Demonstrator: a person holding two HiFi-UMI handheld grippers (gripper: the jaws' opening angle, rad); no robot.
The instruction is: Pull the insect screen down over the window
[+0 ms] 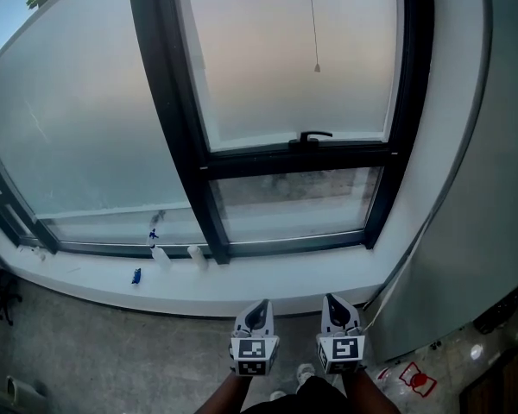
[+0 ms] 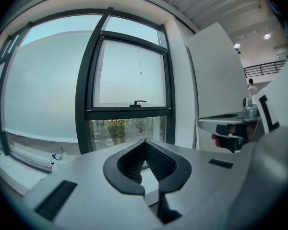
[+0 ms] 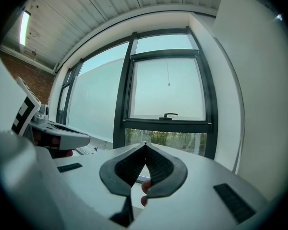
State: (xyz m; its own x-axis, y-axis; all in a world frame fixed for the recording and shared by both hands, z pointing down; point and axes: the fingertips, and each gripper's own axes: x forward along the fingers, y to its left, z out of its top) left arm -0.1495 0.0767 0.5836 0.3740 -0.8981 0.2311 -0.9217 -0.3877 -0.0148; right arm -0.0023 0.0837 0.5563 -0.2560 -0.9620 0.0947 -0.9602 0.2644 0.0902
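The room ends in a white wall with a tall dark-framed window [image 1: 293, 158], a deep white sill [image 1: 268, 285] below it and bare concrete floor [image 1: 112, 360] under me. To the window's left, a wide pale pane fills the wall. To its right stands a plain white panel [image 1: 466, 188].

I cannot make out the insect screen itself. I judge it is rolled up at the head of the frame, above what the head view takes in. What does show is its thin pull cord [image 1: 312, 24], which hangs in front of the upper pane and ends in a small bead well above the black window handle [image 1: 314, 134].

I take this for the approach, with the pull not yet begun. Both tools sit low, short of the sill and well apart from the cord. The next move calls for lifting one gripper to the bead, spreading its jaws round the cord, pinching it, and then drawing straight down so the screen runs evenly.

My left gripper [image 1: 259, 305] has its jaws pressed together at the tips, with nothing between them. It points at the lower glass, where greenery shows through. My right gripper [image 1: 332, 301], just beside it, is the same: its jaws are closed tip to tip, they pinch nothing, and they touch nothing.
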